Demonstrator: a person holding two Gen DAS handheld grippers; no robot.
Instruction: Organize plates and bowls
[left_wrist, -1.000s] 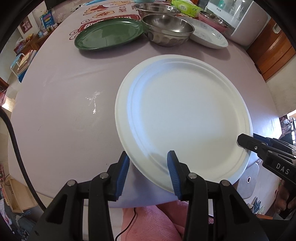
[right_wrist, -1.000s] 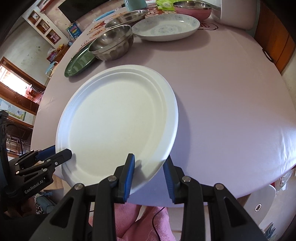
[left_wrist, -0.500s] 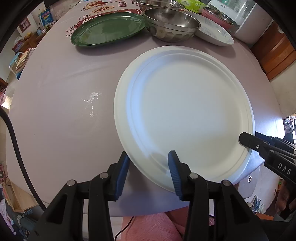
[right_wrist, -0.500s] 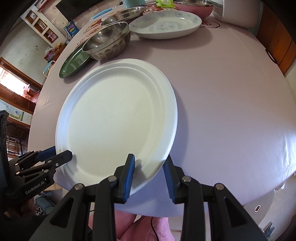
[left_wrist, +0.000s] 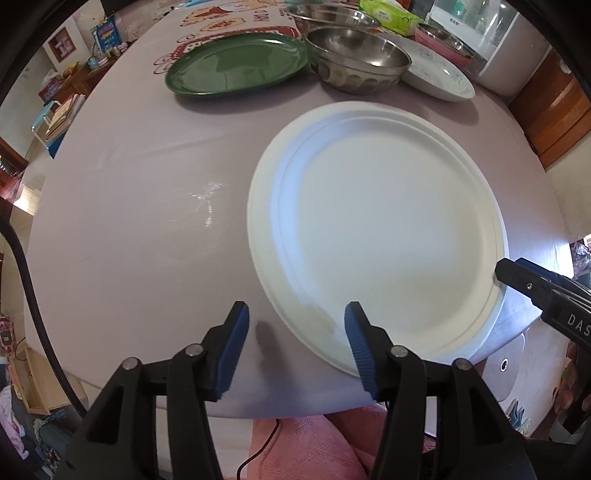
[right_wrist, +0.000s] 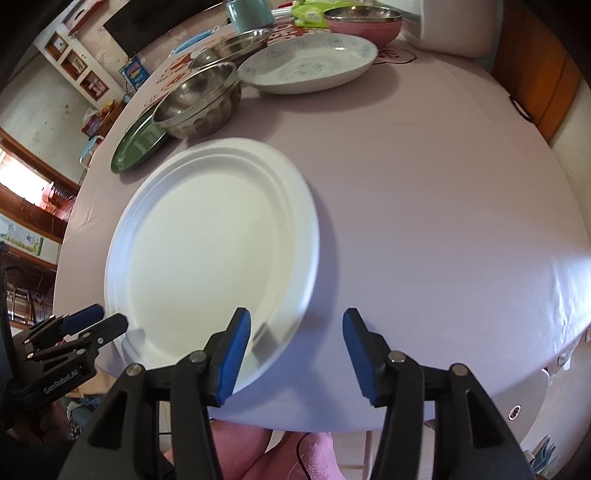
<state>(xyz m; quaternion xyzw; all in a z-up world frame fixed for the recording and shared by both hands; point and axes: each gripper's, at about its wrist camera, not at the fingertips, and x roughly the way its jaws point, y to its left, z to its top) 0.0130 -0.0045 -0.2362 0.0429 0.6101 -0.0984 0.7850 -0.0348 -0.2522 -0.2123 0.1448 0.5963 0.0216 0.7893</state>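
White plate, left wrist view: we see the white plate (left_wrist: 376, 236) lying flat on the mauve worktop (left_wrist: 129, 221), its near rim close to the worktop's edge.
Left hand-held gripper (left_wrist: 295, 345): our jaws are opening; the plate's rim sits between the blue pads, which no longer press on it.
Other dishes: a green plate (left_wrist: 236, 62), a steel bowl (left_wrist: 358, 64) and a patterned plate (left_wrist: 439, 75) wait at the far side, with a pink bowl (left_wrist: 443, 42) behind them.
White plate, right wrist view: we find the same plate (right_wrist: 210, 251) flat on the worktop, with the left hand-held gripper at its left rim.
Right hand-held gripper (right_wrist: 295, 352): our jaws are opening too; the left pad stands over the rim, the right pad over bare worktop, and nothing is pinched.
Step in hand: we judge this to be the release of the white plate after setting it down.
Next move: we would need to draw both grippers clear of the rim without dragging it, then reach for the far dishes, likely stacking plates with plates and bowls with bowls.
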